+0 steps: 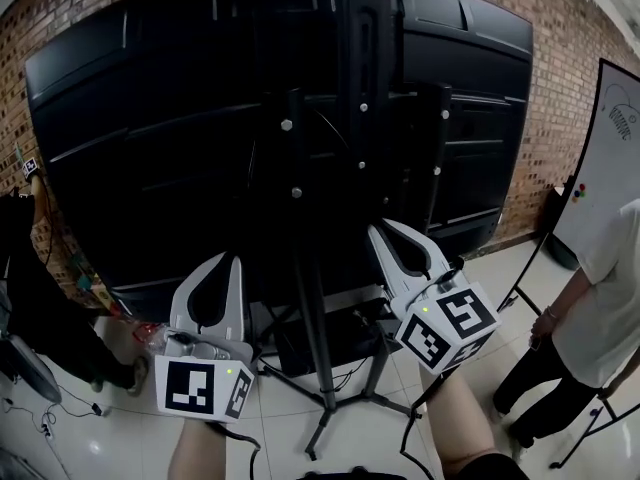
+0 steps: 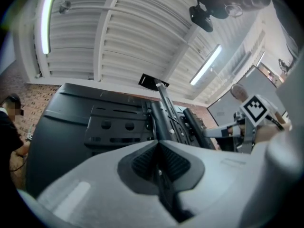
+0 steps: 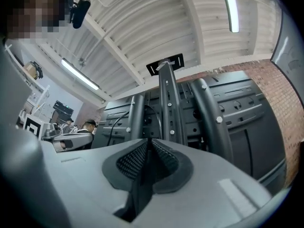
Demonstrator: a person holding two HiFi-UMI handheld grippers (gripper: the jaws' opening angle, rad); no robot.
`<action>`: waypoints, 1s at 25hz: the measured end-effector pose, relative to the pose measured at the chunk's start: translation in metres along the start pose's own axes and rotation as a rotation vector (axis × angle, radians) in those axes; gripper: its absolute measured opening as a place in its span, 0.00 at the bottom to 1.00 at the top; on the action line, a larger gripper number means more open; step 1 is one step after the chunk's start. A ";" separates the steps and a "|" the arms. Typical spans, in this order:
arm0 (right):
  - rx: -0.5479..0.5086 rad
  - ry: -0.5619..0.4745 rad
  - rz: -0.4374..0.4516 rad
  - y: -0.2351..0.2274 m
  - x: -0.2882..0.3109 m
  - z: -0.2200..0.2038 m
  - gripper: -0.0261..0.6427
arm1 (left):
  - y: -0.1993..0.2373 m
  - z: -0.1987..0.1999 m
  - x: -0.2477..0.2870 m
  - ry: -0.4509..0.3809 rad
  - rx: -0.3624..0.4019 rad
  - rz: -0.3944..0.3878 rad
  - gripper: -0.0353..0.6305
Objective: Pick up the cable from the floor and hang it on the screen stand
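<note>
The black screen [image 1: 150,118] shows its back, mounted on the black screen stand [image 1: 360,88], whose legs spread over the floor tiles. A thin black cable [image 3: 114,124] hangs in loops over the stand's uprights [image 3: 167,103]. My left gripper [image 1: 222,263] sits low at the left of the stand, pointing up at the screen's back; its jaws [image 2: 157,142] meet at the tips with nothing between them. My right gripper [image 1: 390,236] is just right of the post. Only a narrow slit separates its pads [image 3: 145,141], and nothing is in it.
A person [image 1: 600,298] in a white shirt stands at the right beside a whiteboard [image 1: 610,148]. Another person [image 1: 40,308] in dark clothes is at the left, with loose wires [image 1: 40,418] on the floor. A brick wall [image 1: 560,88] lies behind the screen.
</note>
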State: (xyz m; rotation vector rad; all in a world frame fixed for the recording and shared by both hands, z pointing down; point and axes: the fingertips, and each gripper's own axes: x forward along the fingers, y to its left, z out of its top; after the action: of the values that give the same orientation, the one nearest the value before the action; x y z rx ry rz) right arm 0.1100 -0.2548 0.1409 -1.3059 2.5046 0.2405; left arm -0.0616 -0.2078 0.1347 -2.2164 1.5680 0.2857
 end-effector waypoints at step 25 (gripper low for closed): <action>-0.120 0.171 0.095 0.089 -0.076 -0.143 0.05 | -0.054 -0.149 -0.089 0.250 -0.113 -0.018 0.06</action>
State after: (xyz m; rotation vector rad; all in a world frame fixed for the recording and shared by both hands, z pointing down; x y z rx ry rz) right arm 0.0507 -0.1862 0.3019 -1.3042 2.7379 0.3182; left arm -0.0518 -0.1821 0.3150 -2.4296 1.6951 0.0963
